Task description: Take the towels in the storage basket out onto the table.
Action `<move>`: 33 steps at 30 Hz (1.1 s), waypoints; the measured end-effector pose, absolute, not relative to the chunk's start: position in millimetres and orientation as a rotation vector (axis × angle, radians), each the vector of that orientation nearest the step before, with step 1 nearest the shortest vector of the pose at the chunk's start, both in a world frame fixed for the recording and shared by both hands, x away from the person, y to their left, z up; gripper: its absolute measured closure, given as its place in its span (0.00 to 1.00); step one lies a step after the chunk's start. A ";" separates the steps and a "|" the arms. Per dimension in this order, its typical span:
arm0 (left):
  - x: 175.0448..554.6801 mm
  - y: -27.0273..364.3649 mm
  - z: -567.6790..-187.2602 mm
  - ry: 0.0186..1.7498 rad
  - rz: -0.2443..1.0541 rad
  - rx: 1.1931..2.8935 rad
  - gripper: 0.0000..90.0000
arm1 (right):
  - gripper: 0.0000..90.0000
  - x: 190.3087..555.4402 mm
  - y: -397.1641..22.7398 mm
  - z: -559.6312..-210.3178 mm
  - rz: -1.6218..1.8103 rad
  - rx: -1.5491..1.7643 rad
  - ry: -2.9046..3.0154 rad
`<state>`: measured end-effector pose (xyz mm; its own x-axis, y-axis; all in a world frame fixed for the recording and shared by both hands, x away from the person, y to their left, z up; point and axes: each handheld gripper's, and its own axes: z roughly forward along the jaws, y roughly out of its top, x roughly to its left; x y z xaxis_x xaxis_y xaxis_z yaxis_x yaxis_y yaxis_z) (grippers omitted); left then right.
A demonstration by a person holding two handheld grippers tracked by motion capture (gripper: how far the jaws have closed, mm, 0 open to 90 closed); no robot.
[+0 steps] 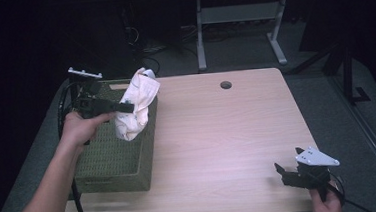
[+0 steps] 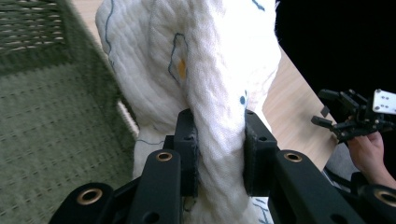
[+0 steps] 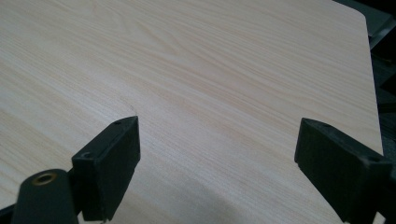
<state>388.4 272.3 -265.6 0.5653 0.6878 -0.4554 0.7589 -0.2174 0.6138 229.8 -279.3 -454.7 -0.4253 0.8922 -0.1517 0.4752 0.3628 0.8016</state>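
At the far left of the high view we note a green woven basket (image 1: 115,163) standing on the left edge of the light wooden table (image 1: 218,144), its long side running away from the person. Above the basket's far half we record the left hand (image 1: 80,128) holding the left gripper (image 1: 126,108), which points toward the table's right. Its jaws are clamped on a bunched white cloth (image 1: 136,104); the cloth hangs over the basket's right wall, lifted clear of the basket floor, its upper fold rising above the jaws and its lower part drooping beside them. In the left gripper view we confirm the clamp: the left gripper (image 2: 219,154) has both black pads pressed into a twisted fold of the quilted white cloth (image 2: 196,79), which carries thin blue outlines and a small orange mark, with the basket's woven floor (image 2: 51,121) behind on the left. Moving right, we find a round hole (image 1: 226,85) near the table's far edge. At the near right corner the right hand (image 1: 327,204) holds the right gripper (image 1: 286,173). In the right gripper view its jaws stand wide apart over bare tabletop (image 3: 196,79), gripping nothing
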 end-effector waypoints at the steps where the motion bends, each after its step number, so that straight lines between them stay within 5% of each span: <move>1: 388.6 269.4 -265.4 1.159 -0.107 1.955 0.79 | 0.15 229.6 -279.3 -454.6 0.924 1.183 2.040; 33: 404.1 189.3 -273.8 1.070 -0.181 2.040 0.79 | 0.15 227.3 -281.9 -451.9 0.944 1.188 2.021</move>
